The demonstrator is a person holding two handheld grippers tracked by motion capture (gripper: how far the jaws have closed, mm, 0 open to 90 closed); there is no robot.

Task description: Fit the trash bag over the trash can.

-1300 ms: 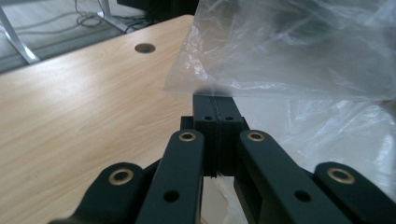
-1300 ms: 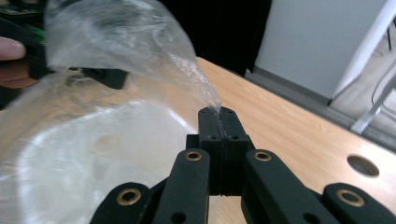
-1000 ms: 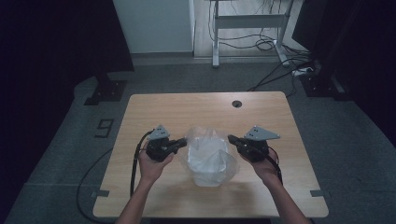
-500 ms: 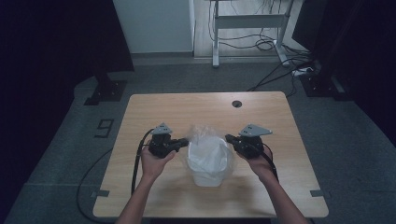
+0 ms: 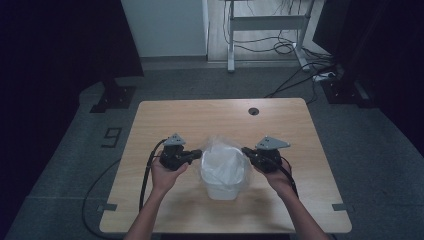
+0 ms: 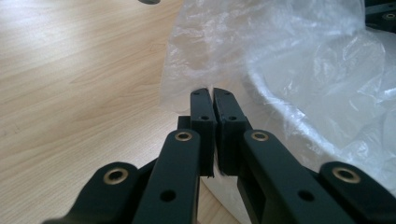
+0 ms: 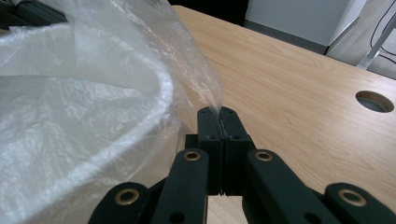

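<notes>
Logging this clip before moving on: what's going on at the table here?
A person at a wooden table is working a clear plastic bag that lines a white bin. The left gripper is shut on the bag's edge at one side and the right gripper is shut on its edge at the opposite side. The film stands up above the bin's rim between them.

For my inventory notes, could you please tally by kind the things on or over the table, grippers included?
Grippers: 2, the left gripper and the right gripper, each shut on the bag's edge.
Clear plastic bags: 1, the plastic bag, lining the bin.
White bins: 1, the bin.
Total: 4
</notes>
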